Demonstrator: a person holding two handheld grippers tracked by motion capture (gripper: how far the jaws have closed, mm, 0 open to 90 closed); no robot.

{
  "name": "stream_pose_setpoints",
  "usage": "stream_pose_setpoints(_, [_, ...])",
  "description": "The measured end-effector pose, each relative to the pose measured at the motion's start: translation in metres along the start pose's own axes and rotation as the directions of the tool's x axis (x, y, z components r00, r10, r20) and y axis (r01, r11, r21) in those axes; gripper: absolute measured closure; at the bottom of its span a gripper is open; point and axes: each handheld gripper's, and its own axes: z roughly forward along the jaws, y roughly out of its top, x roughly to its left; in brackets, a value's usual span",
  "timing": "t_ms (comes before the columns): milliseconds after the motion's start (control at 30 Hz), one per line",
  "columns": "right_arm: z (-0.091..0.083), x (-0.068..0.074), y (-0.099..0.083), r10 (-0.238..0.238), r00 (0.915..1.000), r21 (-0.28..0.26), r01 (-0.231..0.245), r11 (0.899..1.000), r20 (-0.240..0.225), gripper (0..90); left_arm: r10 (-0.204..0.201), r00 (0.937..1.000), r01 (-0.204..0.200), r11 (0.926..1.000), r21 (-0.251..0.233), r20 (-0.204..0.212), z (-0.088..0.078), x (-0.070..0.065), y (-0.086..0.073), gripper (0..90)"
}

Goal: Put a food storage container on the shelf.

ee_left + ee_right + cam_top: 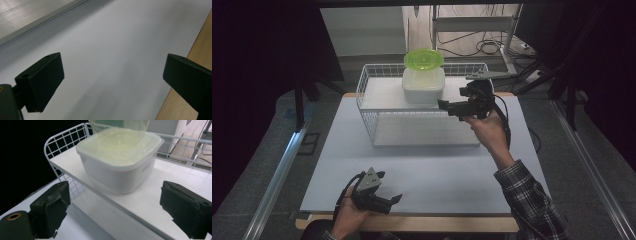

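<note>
Two things can go wrong from this moment, as far as one can judge. First, the green bowl (424, 59) stands loose on the lid of the white box (423, 85), so a push on the box, or a tilted lift, can make the bowl slide off and fall behind the wire rack (367, 120). Second, the box is wide and its walls look smooth; if the pads meet it too high, at the lid's rim, the lid may come off or the box may slip out. The box also sits close to the near edge of the white shelf (379, 95), so a bump from the right can move it over that edge.

The box is on the upper shelf of the rack, at the far middle of the table (422, 170), with the bowl on top of it.

The right gripper (446, 106) is at the right of the box, near it but not touching, and points to the left toward it. In the right gripper view its fingers (52, 207) stand wide apart and nothing is between them; the box is in front of them.

The left gripper (396, 199) rests at the near left of the table, well apart from the rack. Its fingers (45, 80) are also wide and hold nothing; the white table surface is under them.
</note>
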Motion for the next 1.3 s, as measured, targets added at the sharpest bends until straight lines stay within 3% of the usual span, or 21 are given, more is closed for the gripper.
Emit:
stream_pose_setpoints(400, [0.005,0.001,-0.038,-0.028,0.9995,0.054,0.029,0.998,-0.014,4.4,0.014,0.9999,-0.014,0.9998,0.014,-0.007,0.001,0.0,0.0,3.4])
stream_pose_setpoints(567, [0.009,0.0,-0.063,-0.035,0.9992,0.089,0.036,0.995,-0.019,1.2,0.017,0.9998,-0.017,0.9997,0.017,-0.009,0.001,-0.001,0.0,3.4])
stream_pose_setpoints(833, [0.006,-0.005,-0.098,-0.009,0.9998,0.081,0.011,0.997,-0.016,0.0,0.015,0.9998,-0.014,0.9998,0.015,-0.01,0.002,-0.001,-0.001,3.4])
stream_pose_setpoints(1300, [-0.002,-0.003,-0.138,-0.031,0.9994,0.1,0.032,0.994,-0.013,0.0,0.037,0.9992,-0.037,0.9993,0.011,-0.015,0.002,-0.003,-0.001,3.1])
